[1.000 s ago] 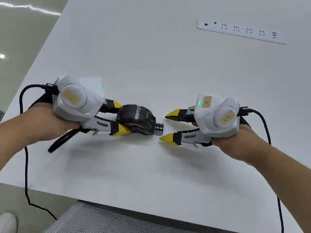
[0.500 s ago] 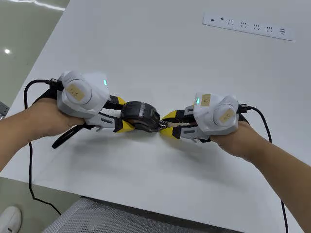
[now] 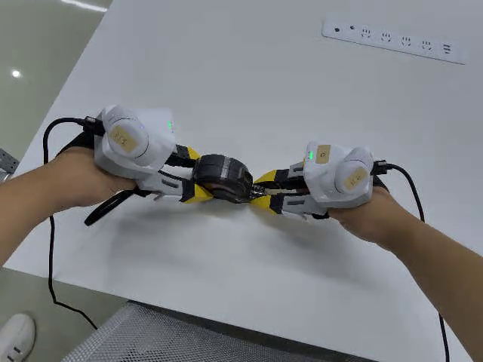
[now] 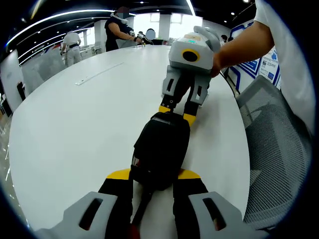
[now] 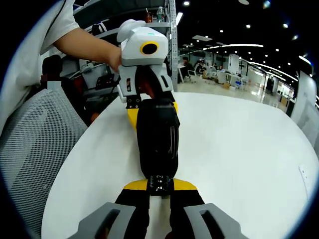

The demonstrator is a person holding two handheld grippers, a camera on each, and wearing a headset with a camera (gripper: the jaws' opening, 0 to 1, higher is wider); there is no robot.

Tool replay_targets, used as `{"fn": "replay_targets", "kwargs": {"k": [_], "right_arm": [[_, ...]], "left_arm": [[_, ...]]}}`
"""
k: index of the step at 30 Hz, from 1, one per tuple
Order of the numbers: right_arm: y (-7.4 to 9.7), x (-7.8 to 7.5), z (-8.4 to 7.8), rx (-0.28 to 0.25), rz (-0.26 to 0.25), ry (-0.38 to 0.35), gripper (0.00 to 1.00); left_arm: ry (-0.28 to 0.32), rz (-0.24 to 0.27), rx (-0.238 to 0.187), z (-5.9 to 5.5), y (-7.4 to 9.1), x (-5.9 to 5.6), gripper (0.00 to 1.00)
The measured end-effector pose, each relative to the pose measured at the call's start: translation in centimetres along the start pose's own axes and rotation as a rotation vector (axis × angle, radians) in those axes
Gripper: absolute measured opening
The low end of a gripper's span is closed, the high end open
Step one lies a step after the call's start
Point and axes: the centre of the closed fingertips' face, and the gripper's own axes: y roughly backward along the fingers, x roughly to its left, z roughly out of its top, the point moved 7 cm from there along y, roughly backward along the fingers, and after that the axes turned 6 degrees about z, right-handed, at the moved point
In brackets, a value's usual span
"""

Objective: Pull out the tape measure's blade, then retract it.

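Tape measure (image 3: 223,177) inside left tongs (image 3: 195,175)

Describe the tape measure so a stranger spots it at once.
On the white table, near its front edge, the left gripper and right gripper face each other. The tape measure sits between them: a rounded black case, unlike the white, yellow-tipped grippers.

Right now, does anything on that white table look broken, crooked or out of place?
Nothing stands out. The left gripper clamps the tape measure, the right gripper pinches its blade tip, and the power strip lies flat on the table.
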Motion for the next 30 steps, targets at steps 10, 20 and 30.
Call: {"fn": "replay_targets", "kwargs": {"k": [10,20,30], "right_arm": [[0.02,-0.1,0.01,-0.001,-0.009,-0.004,0.1],[0.08,-0.13,-0.02,0.001,-0.006,0.003,0.1],[0.19,-0.14,-0.09,0.007,-0.009,0.007,0.1]], "left_arm": [[0.006,0.007,-0.013,-0.17,0.03,0.01,0.25],[0.001,0.003,-0.013,-0.27,0.01,0.06,0.24],[-0.015,0.001,-0.015,-0.3,-0.05,0.09,0.24]]}}
